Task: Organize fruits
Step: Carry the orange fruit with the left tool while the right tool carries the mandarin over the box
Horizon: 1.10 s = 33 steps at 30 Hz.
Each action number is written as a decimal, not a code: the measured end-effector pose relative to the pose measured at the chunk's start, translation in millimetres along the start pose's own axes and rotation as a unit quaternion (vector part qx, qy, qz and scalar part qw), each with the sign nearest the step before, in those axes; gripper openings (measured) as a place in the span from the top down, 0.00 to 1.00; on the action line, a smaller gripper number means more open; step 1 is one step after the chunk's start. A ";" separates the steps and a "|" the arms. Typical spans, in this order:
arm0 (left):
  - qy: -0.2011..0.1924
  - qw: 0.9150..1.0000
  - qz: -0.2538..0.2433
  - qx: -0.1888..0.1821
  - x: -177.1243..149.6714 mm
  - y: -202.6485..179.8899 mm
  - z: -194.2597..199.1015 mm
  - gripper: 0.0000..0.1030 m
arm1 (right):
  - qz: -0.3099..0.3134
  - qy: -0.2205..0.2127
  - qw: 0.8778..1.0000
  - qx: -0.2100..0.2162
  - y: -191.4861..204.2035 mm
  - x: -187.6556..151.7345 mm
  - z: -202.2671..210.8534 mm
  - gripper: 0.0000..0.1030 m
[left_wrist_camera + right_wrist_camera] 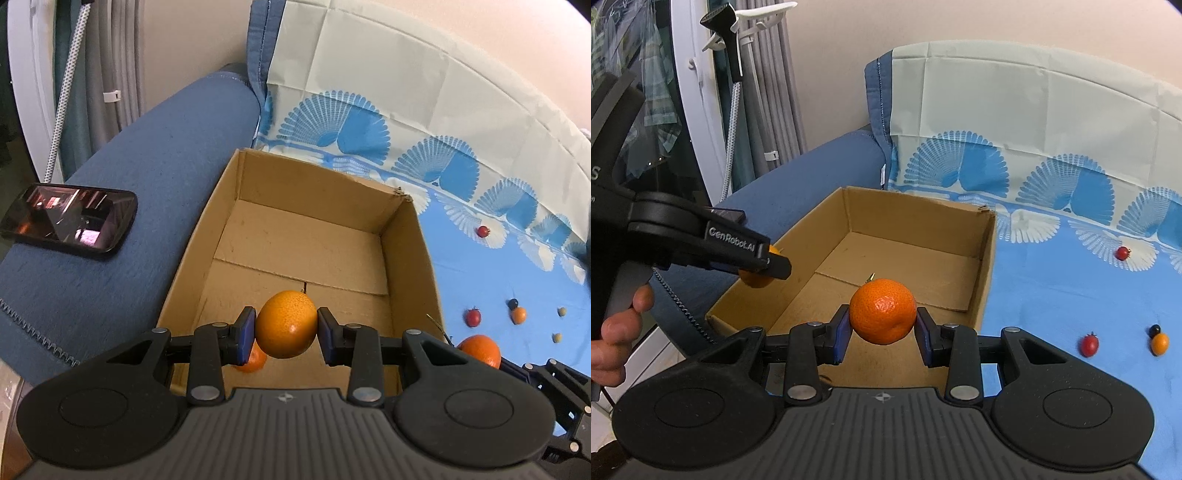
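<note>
The left gripper (286, 330) has its blue-padded fingers closed against the sides of a smooth orange (286, 325), held above the near end of the open cardboard box (314, 229). The right gripper (882, 325) likewise pinches a dimpled mandarin (882, 311) over the same box. Another orange fruit (253, 361) lies on the box floor below. Small red fruits (1089, 345) and a tiny orange one (1159, 343) lie scattered on the blue patterned cloth (1052, 288); a phone (68, 220) rests on the sofa arm (147, 177).
</note>
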<state>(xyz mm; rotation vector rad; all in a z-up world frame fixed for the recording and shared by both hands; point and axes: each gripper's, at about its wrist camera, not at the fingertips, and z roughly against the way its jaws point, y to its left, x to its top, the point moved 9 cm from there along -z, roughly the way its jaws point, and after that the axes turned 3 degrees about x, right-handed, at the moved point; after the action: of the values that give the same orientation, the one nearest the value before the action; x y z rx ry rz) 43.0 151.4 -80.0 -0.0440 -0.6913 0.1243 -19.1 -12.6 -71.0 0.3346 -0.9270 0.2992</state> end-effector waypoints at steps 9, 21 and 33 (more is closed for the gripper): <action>0.022 1.000 -0.010 -0.003 5.4 -1.7 -41.5 0.62 | 0.004 0.025 1.000 -0.007 -12.1 -3.7 -38.8 0.63; 0.057 0.998 -0.019 0.001 -7.5 -0.9 -86.5 0.62 | 0.009 0.059 0.998 -0.006 -18.9 -16.8 -77.5 0.63; 0.084 0.996 -0.034 0.014 -21.5 0.6 -111.6 0.62 | 0.011 0.084 0.996 -0.004 -18.2 -30.7 -98.3 0.63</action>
<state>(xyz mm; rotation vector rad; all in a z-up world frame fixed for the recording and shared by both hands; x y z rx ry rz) 97.8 149.3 -179.6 -0.0041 -0.5221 0.0642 42.0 7.5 -153.4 0.2882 -0.7673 0.3385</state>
